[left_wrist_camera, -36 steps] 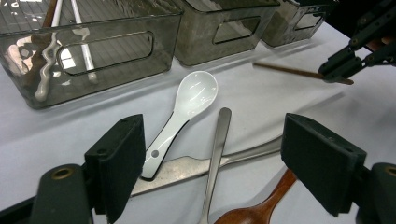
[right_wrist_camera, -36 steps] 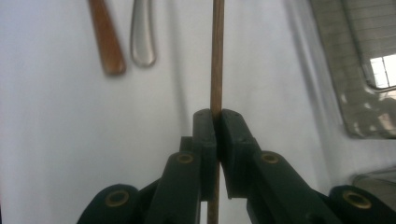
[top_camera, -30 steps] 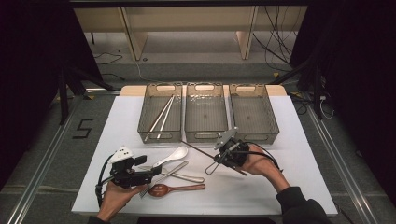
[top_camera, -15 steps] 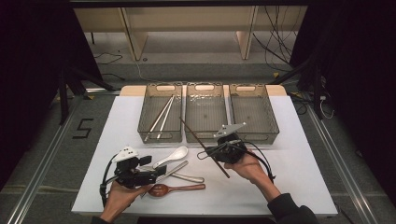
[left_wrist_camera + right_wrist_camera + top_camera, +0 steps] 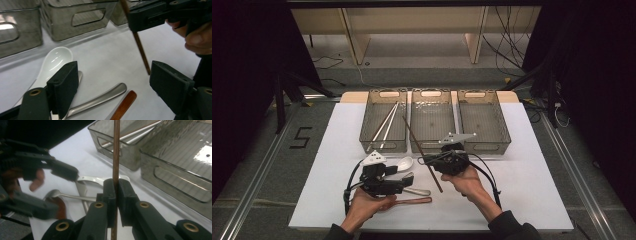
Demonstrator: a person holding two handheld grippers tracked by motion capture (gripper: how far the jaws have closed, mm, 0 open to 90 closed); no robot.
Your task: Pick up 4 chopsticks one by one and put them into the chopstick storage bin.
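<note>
High view: a "5" (image 5: 301,137) marks the floor; right tongs (image 5: 428,160) pinch a chopstick (image 5: 421,152), left tongs (image 5: 406,181) spread.

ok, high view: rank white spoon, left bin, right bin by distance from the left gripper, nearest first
From the left gripper:
1. white spoon, just beyond the jaws on the table.
2. left bin, farther back, holding pale chopsticks.
3. right bin, far back on the right.
</note>
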